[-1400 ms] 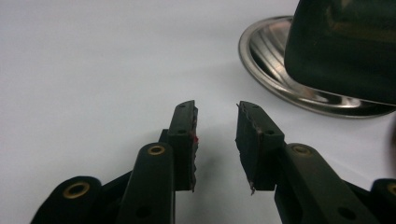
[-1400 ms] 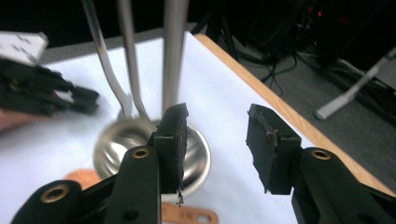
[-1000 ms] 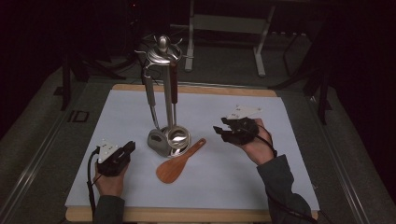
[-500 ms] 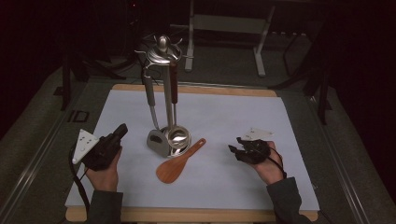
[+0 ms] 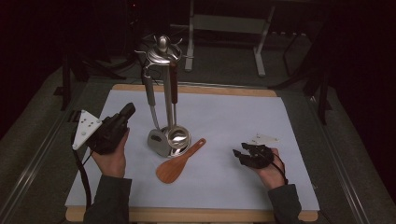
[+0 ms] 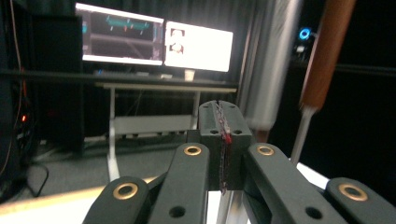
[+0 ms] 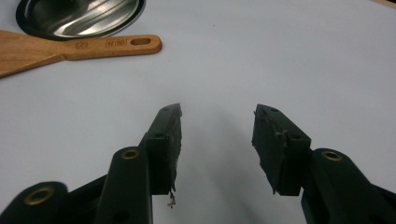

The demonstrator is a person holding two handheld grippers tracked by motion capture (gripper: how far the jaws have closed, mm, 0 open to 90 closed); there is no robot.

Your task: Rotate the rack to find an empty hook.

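A wooden spatula lies flat on the white mat, its handle reaching toward the steel utensil stand. A ladle and a second steel utensil hang on the stand. My left gripper is held up left of the stand, pointing at it, jaws shut on nothing. My right gripper hovers low over the mat, right of the spatula. It is open, its jaws have just been opening, and only bare mat lies between them. Beyond them are the spatula handle and the stand's base.
The mat rests on a wooden board on a dark table. In the left gripper view, a blurred stand pole and a brown utensil handle hang close ahead, with lit monitors on a desk behind.
My left gripper rose off the mat, tilted toward the stand and its jaws closed. My right hand came down and toward the front right of the mat.
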